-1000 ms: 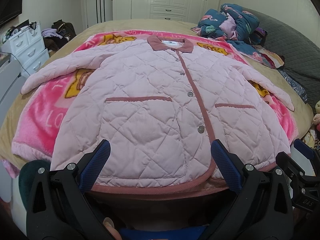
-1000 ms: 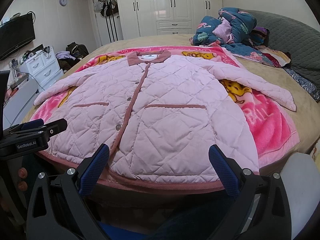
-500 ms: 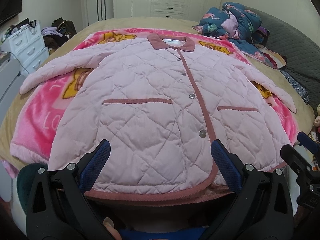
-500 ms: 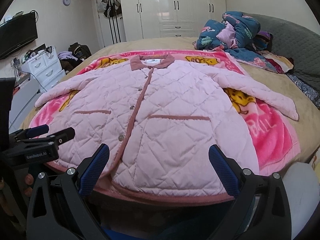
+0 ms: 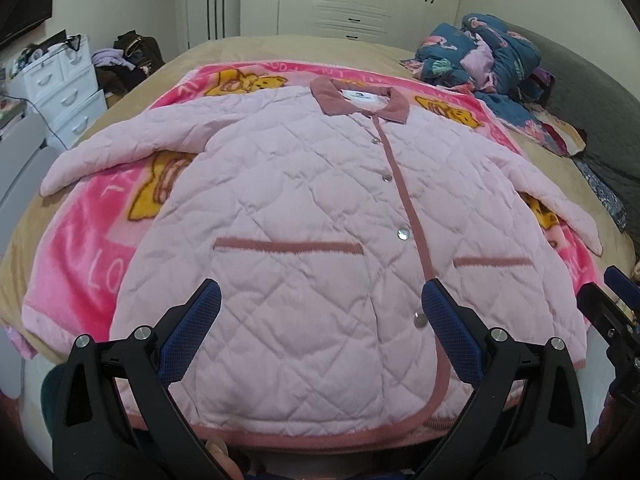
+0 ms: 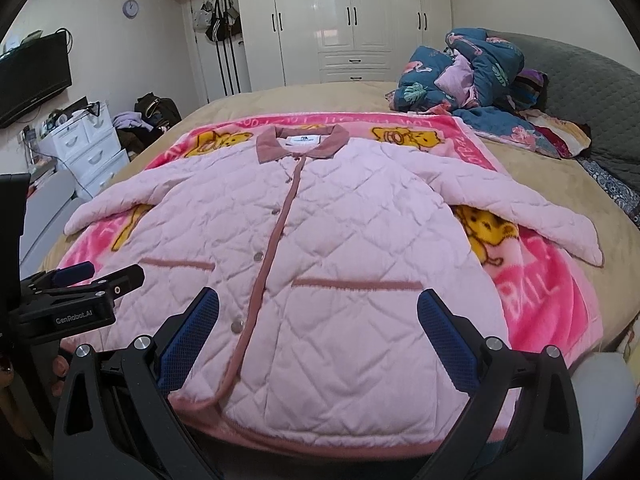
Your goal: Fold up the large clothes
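left claw wide open, holds nothing; right claw wide open, holds nothing | pink jacket lies flat on the bed, hem just under both claws, collar far away | left sleeve nearer left claw

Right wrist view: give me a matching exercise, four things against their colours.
Things:
1. quilted jacket
2. jacket collar
3. drawer unit
4. crumpled duvet

Colours:
A. white
B. dark teal with a flamingo print
C. pale pink
D. dusty rose

Pairs: 1-C, 2-D, 3-A, 4-B
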Demonstrator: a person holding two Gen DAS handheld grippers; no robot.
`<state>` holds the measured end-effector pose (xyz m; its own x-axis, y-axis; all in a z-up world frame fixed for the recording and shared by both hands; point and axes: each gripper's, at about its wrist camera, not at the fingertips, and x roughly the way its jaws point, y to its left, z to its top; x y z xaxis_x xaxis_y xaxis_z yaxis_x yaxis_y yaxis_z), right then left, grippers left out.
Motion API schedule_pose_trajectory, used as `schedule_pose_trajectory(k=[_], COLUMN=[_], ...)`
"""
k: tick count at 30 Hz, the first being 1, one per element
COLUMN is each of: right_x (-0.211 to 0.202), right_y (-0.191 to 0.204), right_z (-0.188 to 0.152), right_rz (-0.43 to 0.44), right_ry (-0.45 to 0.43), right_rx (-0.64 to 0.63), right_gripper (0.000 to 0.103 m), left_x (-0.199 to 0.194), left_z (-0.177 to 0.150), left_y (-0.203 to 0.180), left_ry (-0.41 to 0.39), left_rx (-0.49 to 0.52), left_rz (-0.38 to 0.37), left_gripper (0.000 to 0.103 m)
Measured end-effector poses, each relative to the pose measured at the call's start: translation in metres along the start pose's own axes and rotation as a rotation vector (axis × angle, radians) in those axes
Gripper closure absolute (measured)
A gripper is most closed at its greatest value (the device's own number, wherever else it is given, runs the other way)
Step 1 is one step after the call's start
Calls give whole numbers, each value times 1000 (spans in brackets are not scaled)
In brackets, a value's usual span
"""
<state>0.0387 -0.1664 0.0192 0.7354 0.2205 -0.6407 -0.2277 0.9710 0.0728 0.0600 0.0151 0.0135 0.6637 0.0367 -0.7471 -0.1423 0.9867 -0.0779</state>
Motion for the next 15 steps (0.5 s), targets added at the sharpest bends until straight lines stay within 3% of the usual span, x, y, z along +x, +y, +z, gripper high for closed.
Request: schedule_pose_trajectory(k=[15], right_x=[21], right_y=[2], right_z=[59], right_rz=[35], right_ry=[-31], right_rx=[-1], right_gripper=[4], left_x=[9], left_z=[52], left_y=[-2], left_ry=[-4], left_rx=[-20], left_rz=[13], left_gripper=[9])
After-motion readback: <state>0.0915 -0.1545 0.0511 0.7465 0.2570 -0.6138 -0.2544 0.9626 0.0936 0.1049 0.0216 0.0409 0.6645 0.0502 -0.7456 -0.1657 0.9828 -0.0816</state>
